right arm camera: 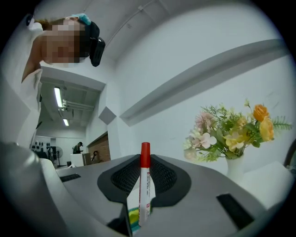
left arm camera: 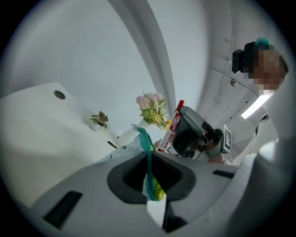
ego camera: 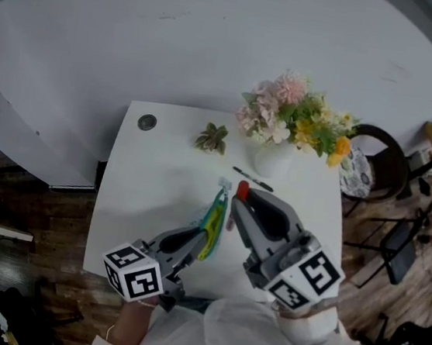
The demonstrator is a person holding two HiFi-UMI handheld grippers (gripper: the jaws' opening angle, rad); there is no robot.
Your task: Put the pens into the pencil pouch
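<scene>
My left gripper is shut on the teal zipper edge of the pencil pouch, a white, green and yellow pouch held up above the white table. In the left gripper view the pouch's rim runs between the closed jaws. My right gripper is shut on a white marker with a red cap, held upright just right of the pouch. The marker stands between the right jaws. A black pen lies on the table beyond.
A white vase of pink and yellow flowers stands at the table's back right. A small potted succulent sits at the back middle and a round cable grommet at the back left. A dark chair stands to the right.
</scene>
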